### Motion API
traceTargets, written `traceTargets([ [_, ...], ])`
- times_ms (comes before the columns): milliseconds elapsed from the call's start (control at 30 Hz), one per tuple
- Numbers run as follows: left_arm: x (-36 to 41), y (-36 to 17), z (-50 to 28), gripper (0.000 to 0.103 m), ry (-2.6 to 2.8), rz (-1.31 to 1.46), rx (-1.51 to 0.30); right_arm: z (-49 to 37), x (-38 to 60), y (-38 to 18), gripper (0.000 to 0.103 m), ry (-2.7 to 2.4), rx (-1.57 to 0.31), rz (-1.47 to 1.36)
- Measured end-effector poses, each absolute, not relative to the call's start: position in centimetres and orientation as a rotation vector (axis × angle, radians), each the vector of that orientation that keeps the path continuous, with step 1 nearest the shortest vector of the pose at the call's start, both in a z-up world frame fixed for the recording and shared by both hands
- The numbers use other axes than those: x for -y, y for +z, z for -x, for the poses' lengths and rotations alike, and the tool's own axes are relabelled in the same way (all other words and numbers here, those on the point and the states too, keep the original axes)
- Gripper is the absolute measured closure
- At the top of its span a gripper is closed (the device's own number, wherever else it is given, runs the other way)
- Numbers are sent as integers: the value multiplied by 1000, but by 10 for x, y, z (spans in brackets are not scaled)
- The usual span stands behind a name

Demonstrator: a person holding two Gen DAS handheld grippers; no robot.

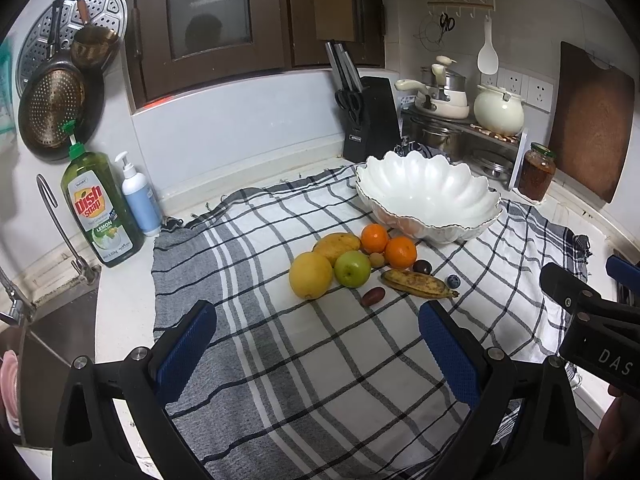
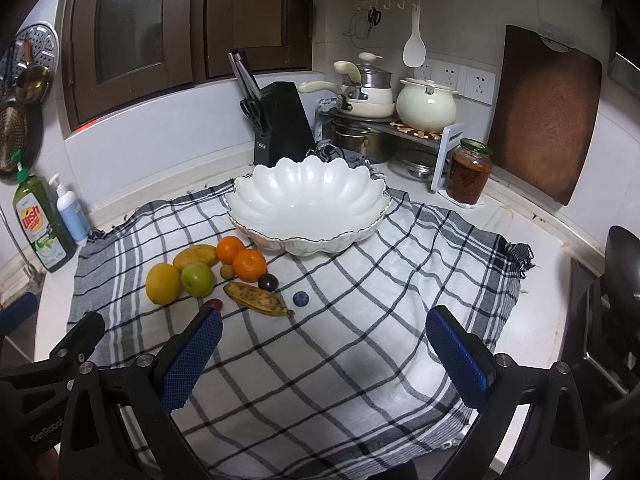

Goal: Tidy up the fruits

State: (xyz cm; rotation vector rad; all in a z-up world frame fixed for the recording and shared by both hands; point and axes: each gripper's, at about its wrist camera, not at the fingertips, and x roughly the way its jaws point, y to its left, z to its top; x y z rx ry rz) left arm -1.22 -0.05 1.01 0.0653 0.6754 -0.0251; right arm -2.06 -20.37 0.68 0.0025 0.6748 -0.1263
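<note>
A cluster of fruit lies on a checked cloth: a lemon, a green apple, a mango, two oranges, a spotted banana, a blueberry, a dark plum and a red grape. An empty white scalloped bowl stands behind them. My left gripper is open and empty, in front of the fruit. My right gripper is open and empty, to the right of the fruit; the bowl and banana lie ahead.
A dish soap bottle and pump bottle stand by the sink at left. A knife block, pots on a rack, a jar and a cutting board line the back. A stove is at right.
</note>
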Motion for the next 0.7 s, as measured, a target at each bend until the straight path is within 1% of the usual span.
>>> traceTargets([
  [700,4,8,10,0,-27,-64,-681,22,204,7,0,-126,-674,-3],
])
